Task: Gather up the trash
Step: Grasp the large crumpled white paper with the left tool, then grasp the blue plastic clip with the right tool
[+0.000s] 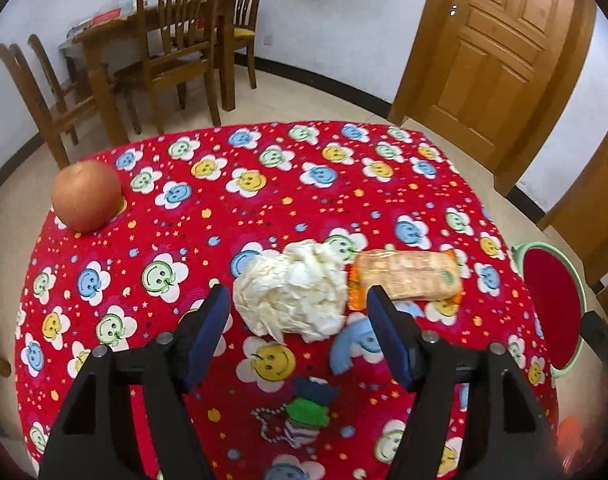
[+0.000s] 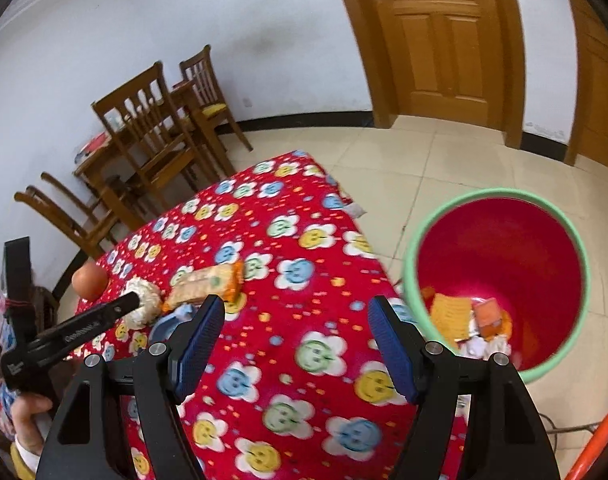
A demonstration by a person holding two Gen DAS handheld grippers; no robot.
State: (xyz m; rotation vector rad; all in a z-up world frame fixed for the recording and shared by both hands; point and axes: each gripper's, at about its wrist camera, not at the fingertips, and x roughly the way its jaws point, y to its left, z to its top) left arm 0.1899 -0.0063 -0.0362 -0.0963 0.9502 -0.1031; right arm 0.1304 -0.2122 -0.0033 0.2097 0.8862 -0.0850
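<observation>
A crumpled white paper ball (image 1: 294, 290) lies on the red flowered tablecloth (image 1: 232, 216), just ahead of my left gripper (image 1: 298, 300). Its blue pads stand open on either side of the ball without touching it. An orange biscuit packet (image 1: 410, 276) lies right of the ball. In the right wrist view the same ball (image 2: 146, 302) and packet (image 2: 206, 284) sit at the left, with the left gripper's finger (image 2: 84, 326) reaching over them. My right gripper (image 2: 296, 322) is open and empty above the cloth. The red bin with a green rim (image 2: 500, 276) holds several scraps.
An apple (image 1: 86, 196) sits at the table's far left. A small toy on a bead chain (image 1: 304, 416) and a blue curved piece (image 1: 358, 342) lie near the left gripper. Wooden chairs (image 1: 176, 44) and a door (image 1: 492, 48) stand beyond. A hand (image 2: 28, 416) holds the left gripper.
</observation>
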